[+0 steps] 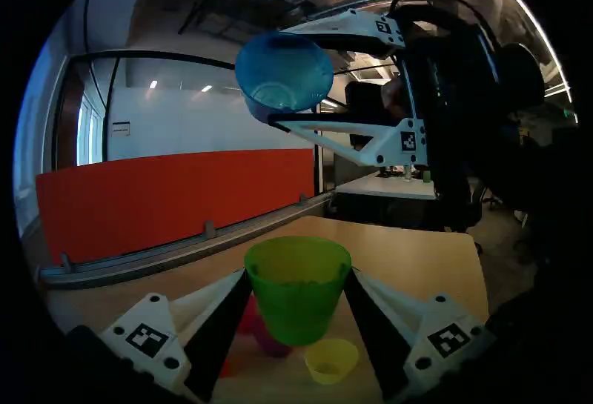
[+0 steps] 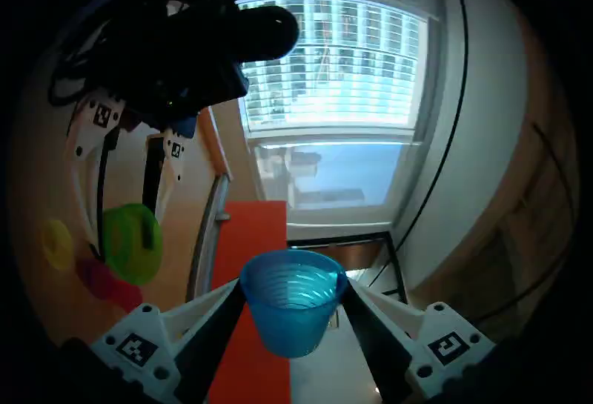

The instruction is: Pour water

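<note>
My left gripper (image 1: pixel 296 274) is shut on a green cup (image 1: pixel 298 293), which stands upright just above the wooden table (image 1: pixel 415 256). Higher up and farther off, my right gripper (image 1: pixel 285 74) is shut on a translucent blue cup (image 1: pixel 284 70). That cup is tipped on its side with its mouth turned toward the left gripper's camera. I see no stream of water. In the right gripper view the blue cup (image 2: pixel 293 304) sits between the right gripper's (image 2: pixel 293 285) fingers. To the upper left of it, the left gripper (image 2: pixel 130 233) holds the green cup (image 2: pixel 132 244).
A small yellow cup (image 1: pixel 331 359) and a pink cup (image 1: pixel 261 330) stand on the table below the green cup; both also appear in the right gripper view, yellow cup (image 2: pixel 57 244) and pink cup (image 2: pixel 100 278). An orange partition (image 1: pixel 170 196) lines the table's far edge. A person's dark sleeve (image 1: pixel 474 107) holds the right gripper.
</note>
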Tool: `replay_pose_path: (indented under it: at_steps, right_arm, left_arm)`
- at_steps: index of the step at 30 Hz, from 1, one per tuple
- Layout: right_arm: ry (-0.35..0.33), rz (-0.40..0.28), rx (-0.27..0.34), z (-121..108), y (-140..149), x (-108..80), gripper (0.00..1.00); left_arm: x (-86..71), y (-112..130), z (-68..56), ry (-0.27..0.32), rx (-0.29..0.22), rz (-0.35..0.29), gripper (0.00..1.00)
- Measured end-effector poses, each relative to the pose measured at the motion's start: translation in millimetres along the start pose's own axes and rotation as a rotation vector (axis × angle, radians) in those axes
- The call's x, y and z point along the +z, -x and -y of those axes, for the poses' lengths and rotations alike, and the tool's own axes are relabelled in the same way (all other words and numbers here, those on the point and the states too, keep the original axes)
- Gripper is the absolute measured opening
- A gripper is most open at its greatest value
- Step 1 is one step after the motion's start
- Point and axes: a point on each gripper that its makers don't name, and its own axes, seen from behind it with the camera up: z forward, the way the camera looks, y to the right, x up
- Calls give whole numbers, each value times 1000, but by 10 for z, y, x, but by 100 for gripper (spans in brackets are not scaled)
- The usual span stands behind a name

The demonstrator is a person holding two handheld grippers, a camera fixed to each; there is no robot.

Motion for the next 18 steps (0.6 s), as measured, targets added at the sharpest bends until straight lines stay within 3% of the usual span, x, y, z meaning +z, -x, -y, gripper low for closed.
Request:
replay_pose_path:
  at_steps: [8,18]
  right_arm:
    - [-20,-9,264,52,23,-78,91]
    - [-57,-31,684,162,-111,-197,91]
  left_arm:
    - [0,3,4,-9,4,1,85]
    - [-14,6,-3,-15,15,4,85]
